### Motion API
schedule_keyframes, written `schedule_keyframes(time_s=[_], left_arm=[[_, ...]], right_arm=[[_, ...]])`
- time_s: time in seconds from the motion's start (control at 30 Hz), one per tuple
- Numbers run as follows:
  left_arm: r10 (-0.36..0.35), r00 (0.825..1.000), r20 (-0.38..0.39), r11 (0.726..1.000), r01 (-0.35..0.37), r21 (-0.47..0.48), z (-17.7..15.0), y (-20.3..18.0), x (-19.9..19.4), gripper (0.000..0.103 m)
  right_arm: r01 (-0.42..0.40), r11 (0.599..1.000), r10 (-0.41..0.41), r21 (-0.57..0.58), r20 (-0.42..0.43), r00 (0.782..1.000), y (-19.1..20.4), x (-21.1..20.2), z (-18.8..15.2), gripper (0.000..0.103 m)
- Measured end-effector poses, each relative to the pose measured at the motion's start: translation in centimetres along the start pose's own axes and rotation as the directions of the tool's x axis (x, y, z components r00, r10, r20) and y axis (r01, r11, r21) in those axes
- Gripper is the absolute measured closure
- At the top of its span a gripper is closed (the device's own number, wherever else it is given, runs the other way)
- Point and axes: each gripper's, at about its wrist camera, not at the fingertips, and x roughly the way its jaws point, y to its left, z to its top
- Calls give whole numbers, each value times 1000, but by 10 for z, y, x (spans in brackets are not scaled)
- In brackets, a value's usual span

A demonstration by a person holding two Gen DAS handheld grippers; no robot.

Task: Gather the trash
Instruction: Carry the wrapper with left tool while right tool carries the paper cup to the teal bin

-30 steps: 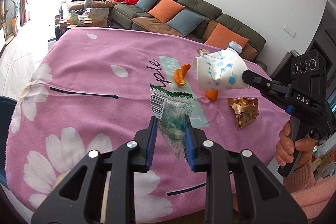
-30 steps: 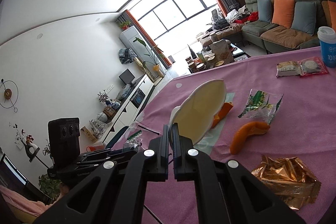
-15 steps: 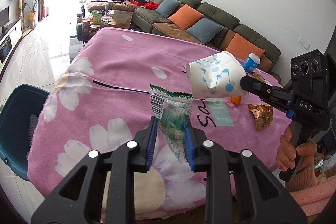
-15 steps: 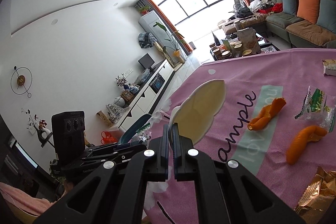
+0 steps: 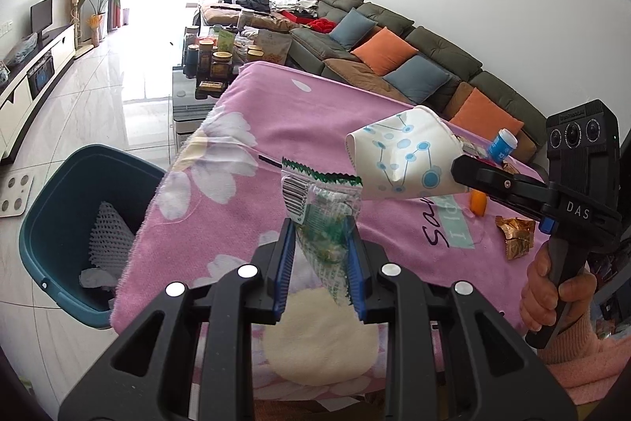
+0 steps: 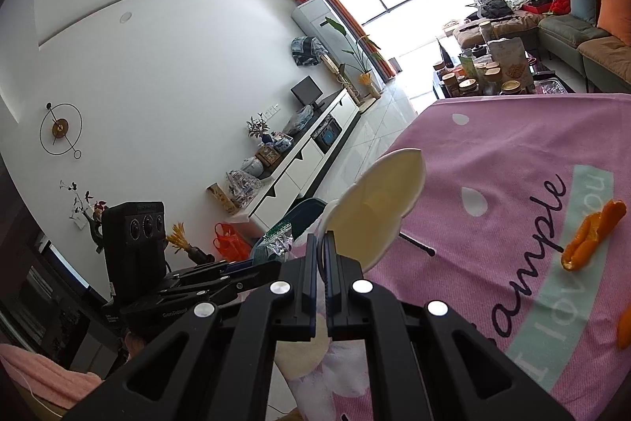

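The left wrist view alone is showing the teal bin (image 5: pixel 75 219) at lower left on the tiled floor, white mesh and crumpled paper lying inside, and a gold foil wrapper (image 5: pixel 514 239) at far right on the bench (image 5: pixel 299 129), which is wearing a fuzzy pink cloth with white flowers. The left tongs (image 5: pixel 321 255) are clamping a crinkled clear wrapper (image 5: pixel 321 208) with green zigzag edge and barcode, mid-frame. The right tongs (image 5: pixel 459 166) are pinching a squashed white paper cup (image 5: pixel 402 160) with blue dots, at centre right. The right wrist view alone is showing the cup's cream inside (image 6: pixel 374 212) above the shut tongs (image 6: pixel 321 263), and orange peel (image 6: pixel 591 235) at right.
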Motion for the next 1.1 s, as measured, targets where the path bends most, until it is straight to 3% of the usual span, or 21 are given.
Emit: schedule_keyframes(time_s=[0.57,1.1], left_arm=[[153,987,51,983,-146,-112,8,73,-35,78],[255,966,28,946,-244,-214,8,135,-40,77]], right_arm=[[-116,991,106,-71,-128,986,42,74,16,101],[-135,985,105,-111,-241,965,75,153,23,101]])
